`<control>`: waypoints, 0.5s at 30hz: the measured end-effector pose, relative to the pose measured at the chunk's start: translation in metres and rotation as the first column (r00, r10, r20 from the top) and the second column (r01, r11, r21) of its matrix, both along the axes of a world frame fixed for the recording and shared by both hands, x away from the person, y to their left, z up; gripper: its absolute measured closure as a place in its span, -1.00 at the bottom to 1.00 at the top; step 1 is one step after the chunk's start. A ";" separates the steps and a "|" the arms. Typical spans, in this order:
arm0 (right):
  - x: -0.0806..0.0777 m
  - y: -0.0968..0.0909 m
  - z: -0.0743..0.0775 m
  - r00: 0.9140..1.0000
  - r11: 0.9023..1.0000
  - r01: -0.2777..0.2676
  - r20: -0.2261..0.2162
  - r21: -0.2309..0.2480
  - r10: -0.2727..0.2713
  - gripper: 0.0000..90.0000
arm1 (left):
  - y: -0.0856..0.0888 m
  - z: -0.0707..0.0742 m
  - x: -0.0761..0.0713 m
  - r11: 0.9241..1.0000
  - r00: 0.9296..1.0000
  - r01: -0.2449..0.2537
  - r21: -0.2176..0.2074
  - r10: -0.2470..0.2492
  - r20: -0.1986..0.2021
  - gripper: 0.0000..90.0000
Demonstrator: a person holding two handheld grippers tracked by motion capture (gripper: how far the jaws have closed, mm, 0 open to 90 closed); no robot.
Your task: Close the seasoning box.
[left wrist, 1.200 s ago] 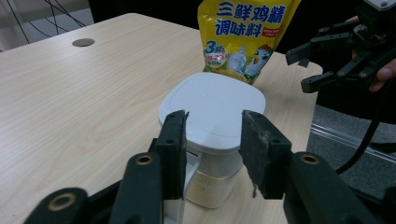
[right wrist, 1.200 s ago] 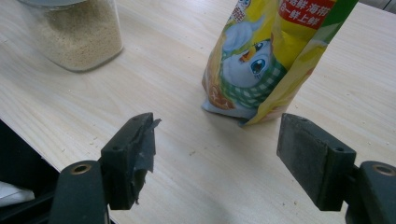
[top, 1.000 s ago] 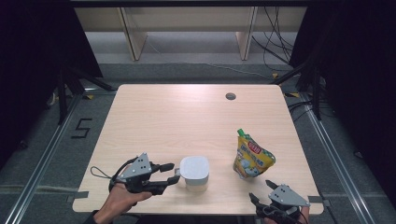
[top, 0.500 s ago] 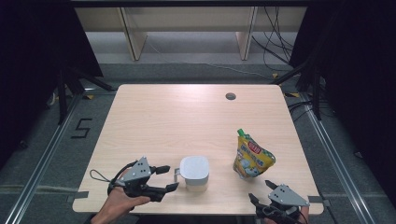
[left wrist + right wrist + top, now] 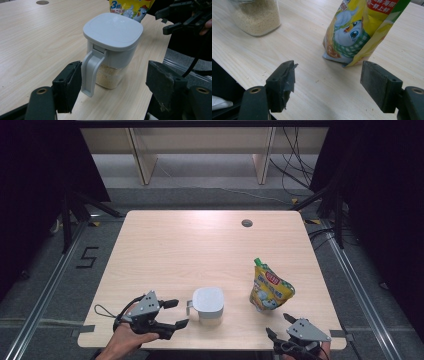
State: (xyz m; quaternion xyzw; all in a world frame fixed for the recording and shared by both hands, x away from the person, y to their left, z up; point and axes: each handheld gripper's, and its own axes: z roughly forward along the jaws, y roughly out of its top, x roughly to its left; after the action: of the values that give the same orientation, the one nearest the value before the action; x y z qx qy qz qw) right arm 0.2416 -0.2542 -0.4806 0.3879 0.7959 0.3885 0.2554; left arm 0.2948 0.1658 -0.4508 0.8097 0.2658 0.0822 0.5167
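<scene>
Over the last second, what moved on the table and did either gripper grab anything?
The left gripper eased slightly back towards the person, away from the clear container with a grey lid; its jaws remain open, flanking the grey handle without gripping. Nothing was taken or released. The container, the yellow snack pouch and the open right gripper stayed put.

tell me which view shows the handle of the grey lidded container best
The left gripper view: the handle faces the camera, hanging from under the lid, close between the open jaws. The high view shows it as a small stub on the container's left side. The right gripper view catches just the container's clear, grain-filled base.
</scene>
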 end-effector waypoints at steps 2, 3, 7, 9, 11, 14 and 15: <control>0.001 0.000 0.000 1.000 1.000 -0.001 0.014 -0.008 0.001 -0.36 | 0.001 -0.002 0.000 1.000 1.000 0.014 0.023 -0.015 0.018 -0.39; 0.000 0.000 0.000 1.000 1.000 0.003 0.021 -0.015 -0.003 -0.36 | 0.001 -0.003 -0.002 1.000 1.000 0.006 0.019 -0.006 0.007 -0.40; 0.001 0.002 0.000 1.000 1.000 -0.010 0.024 -0.012 0.010 -0.36 | 0.003 -0.007 -0.004 0.999 1.000 0.002 0.039 -0.002 -0.001 -0.41; 0.000 0.002 0.000 1.000 1.000 -0.007 0.010 -0.017 0.007 -0.36 | 0.005 -0.009 -0.003 0.999 1.000 0.019 0.051 -0.020 0.014 -0.42; 0.000 0.002 0.000 1.000 1.000 -0.004 0.021 -0.020 0.005 -0.36 | 0.004 -0.011 -0.006 0.999 1.000 -0.002 0.050 0.002 -0.012 -0.42; 0.000 0.002 0.000 1.000 1.000 -0.006 0.012 -0.016 0.007 -0.36 | 0.005 -0.013 -0.007 0.997 1.000 0.001 0.071 -0.001 0.000 -0.42; 0.000 0.002 0.001 1.000 1.000 -0.002 0.016 -0.017 0.002 -0.36 | 0.005 -0.014 -0.007 0.998 1.000 0.002 0.067 -0.002 -0.005 -0.42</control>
State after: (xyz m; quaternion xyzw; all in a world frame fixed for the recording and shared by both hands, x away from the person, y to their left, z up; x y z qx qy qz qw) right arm 0.2415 -0.2521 -0.4799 0.3819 0.7975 0.3849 0.2647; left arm 0.2878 0.1707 -0.4643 0.8270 0.2634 0.0885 0.4888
